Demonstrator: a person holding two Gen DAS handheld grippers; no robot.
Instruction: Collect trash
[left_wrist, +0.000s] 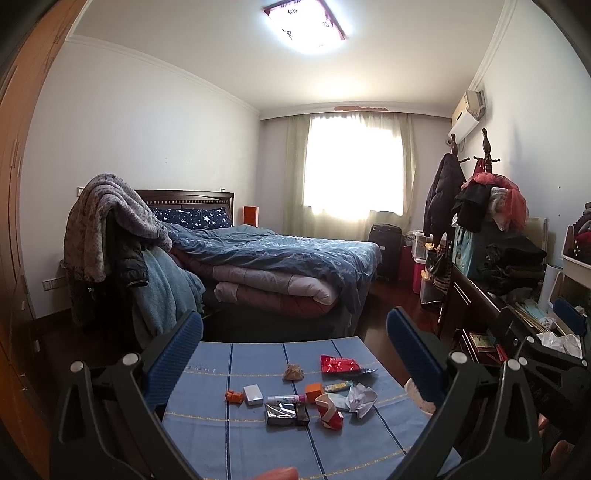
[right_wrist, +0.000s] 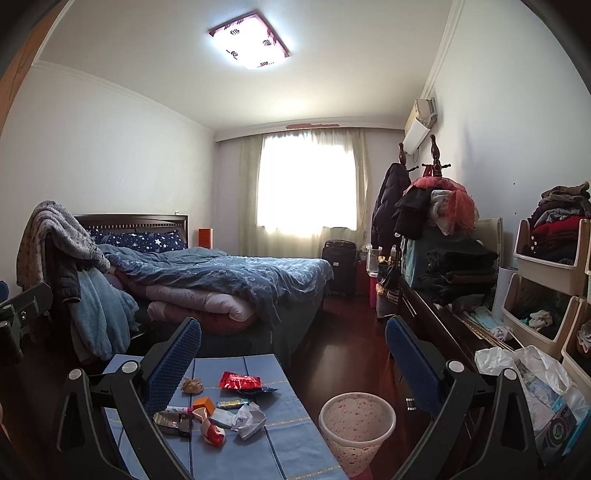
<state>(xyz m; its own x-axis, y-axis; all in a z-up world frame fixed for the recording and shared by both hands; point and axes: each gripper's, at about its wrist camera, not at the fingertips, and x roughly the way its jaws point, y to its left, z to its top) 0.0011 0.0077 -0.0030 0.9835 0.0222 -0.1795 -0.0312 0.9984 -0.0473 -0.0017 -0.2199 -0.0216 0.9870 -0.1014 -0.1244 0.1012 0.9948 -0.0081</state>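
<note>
The job looks like it has not really started. All the trash sits on the table with the blue cloth (left_wrist: 258, 443). In the left view the red wrapper (left_wrist: 338, 364) is at about 1 o'clock in the pile, the crumpled white paper (left_wrist: 360, 399) at 3 o'clock, the small white box (left_wrist: 253, 394) at 9 o'clock and the red and white carton (left_wrist: 330, 410) at 5 o'clock.

The waste basket (right_wrist: 356, 424) stands on the floor just beside the table, off its right edge. Its inside looks empty, but I cannot see all the way to the bottom.

The left gripper (left_wrist: 293, 332) has its jaws spread wide and holds nothing. The right gripper (right_wrist: 293, 334) is the same, wide apart and empty. Both hang above the table, not touching any trash.

So every piece is left to pick up and drop in the basket.
</note>
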